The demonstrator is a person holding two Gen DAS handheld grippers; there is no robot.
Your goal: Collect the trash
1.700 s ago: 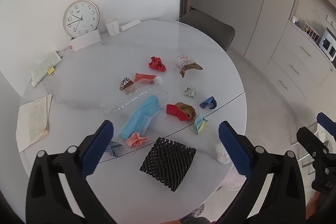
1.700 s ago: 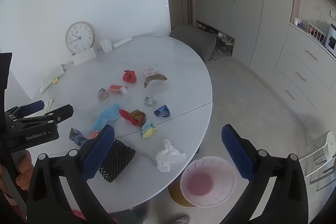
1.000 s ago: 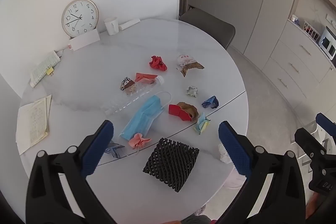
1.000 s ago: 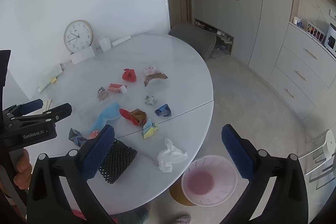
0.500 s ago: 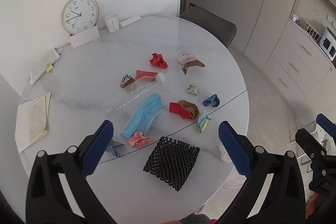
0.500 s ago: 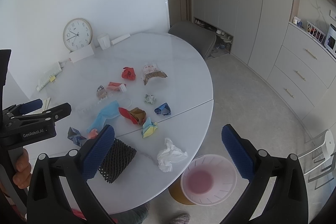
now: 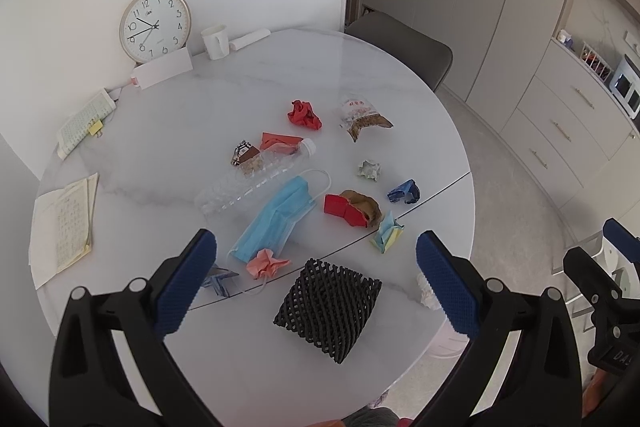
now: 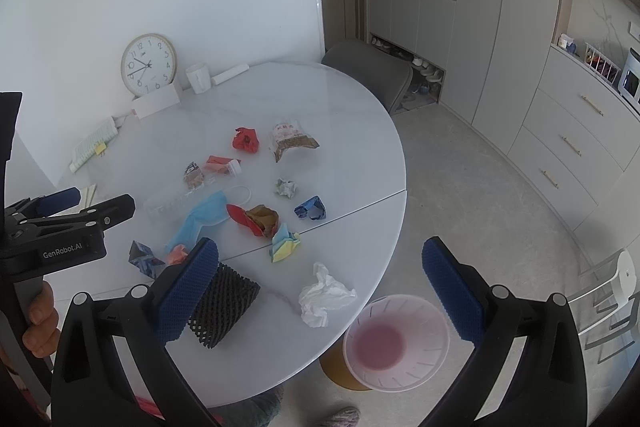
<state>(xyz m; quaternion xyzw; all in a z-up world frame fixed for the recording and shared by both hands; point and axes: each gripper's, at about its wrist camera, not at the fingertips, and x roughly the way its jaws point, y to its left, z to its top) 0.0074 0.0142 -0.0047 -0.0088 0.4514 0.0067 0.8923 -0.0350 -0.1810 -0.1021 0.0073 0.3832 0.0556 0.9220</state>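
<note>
1. I am just starting: all the trash is still lying on the table (image 8: 360, 131), and the pink bin (image 8: 396, 343) is looking empty.
2. I am holding my left claw (image 7: 316, 283) and right claw (image 8: 320, 287) wide open, with nothing in them.
3. The black net (image 7: 328, 307) is sitting right under my left claw.
4. The white tissue (image 8: 324, 297) is lying between my right claw's fingers, near the bin.
</note>
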